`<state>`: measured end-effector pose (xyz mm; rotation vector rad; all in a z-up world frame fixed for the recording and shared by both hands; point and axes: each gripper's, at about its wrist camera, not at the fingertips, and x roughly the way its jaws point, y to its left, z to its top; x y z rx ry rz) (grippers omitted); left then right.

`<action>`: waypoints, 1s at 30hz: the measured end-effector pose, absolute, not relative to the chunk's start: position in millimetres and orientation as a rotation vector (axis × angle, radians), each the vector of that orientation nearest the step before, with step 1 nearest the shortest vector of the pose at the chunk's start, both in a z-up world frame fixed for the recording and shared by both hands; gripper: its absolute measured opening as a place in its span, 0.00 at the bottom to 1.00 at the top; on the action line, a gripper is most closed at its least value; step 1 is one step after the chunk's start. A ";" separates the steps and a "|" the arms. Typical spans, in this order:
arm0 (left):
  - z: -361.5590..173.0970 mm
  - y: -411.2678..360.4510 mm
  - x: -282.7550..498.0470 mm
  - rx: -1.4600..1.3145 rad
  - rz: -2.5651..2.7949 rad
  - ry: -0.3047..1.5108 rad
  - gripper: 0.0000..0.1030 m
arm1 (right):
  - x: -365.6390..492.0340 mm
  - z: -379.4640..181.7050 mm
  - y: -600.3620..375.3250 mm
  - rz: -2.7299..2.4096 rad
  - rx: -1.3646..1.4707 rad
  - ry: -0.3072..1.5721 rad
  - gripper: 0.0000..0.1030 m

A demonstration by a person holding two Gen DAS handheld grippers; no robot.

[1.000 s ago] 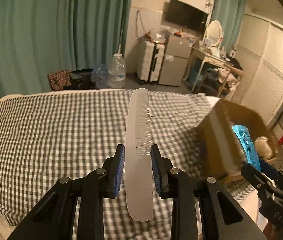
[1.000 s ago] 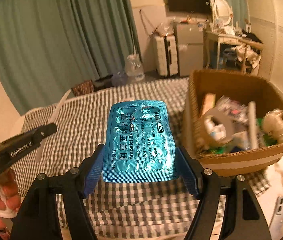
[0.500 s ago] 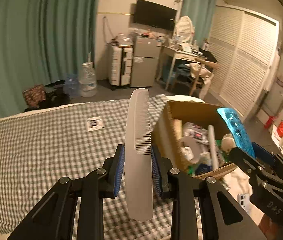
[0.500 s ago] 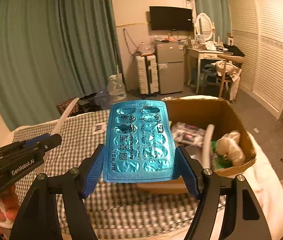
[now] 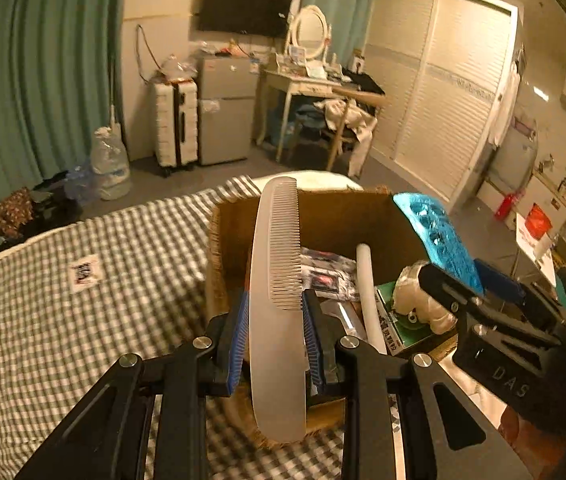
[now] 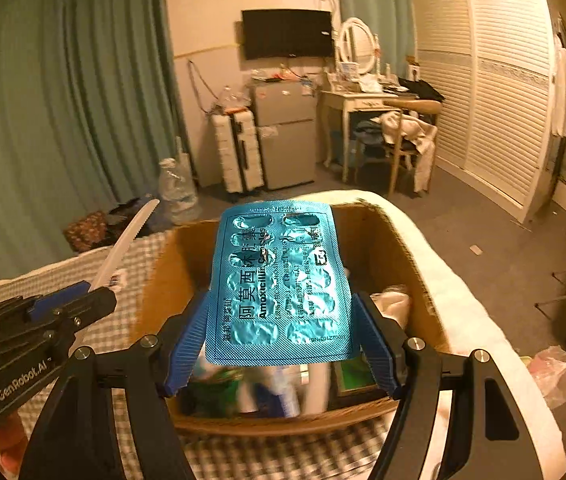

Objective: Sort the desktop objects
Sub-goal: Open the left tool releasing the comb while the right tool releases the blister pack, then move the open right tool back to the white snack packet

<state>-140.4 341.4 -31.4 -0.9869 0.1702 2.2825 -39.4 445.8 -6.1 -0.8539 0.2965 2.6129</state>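
My left gripper (image 5: 275,334) is shut on a white comb (image 5: 277,280) that stands up between the blue pads, over the near left rim of a cardboard box (image 5: 335,208). My right gripper (image 6: 281,344) is shut on a blue blister pack of pills (image 6: 279,284), held flat above the same box (image 6: 387,240). The blister pack also shows at the right of the left wrist view (image 5: 435,236). The comb shows at the left of the right wrist view (image 6: 123,244), with the left gripper (image 6: 35,320) below it.
The box holds several items: a white tube (image 5: 369,292), a green packet (image 5: 399,320), a white bundle (image 5: 423,296). It sits on a checked cloth (image 5: 63,320) carrying a small paper label (image 5: 83,272). Beyond are a fridge (image 6: 283,132), suitcase and dressing table.
Both grippers have moved right and forward over the box, each still holding its item. The box now fills the view under both of them.
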 end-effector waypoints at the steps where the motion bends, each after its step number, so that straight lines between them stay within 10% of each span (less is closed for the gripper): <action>1: -35.9 346.1 -140.3 -0.993 2.279 0.180 0.26 | -40.6 -9.9 452.5 2.602 -0.859 0.302 0.68; 3: -46.2 354.8 -144.0 -1.022 2.273 0.194 0.30 | -43.5 -17.3 466.5 2.588 -0.870 0.341 0.69; 5: -54.4 355.8 -145.2 -1.060 2.284 0.202 0.76 | -44.1 -22.0 474.4 2.592 -0.887 0.375 0.76; 7: -57.1 345.6 -144.2 -1.056 2.345 0.194 0.89 | -42.9 -24.3 480.5 2.560 -0.881 0.389 0.86; 30: 5.7 105.4 -93.3 -1.043 2.786 0.063 1.00 | 3.3 47.2 324.9 2.753 -0.733 0.253 0.87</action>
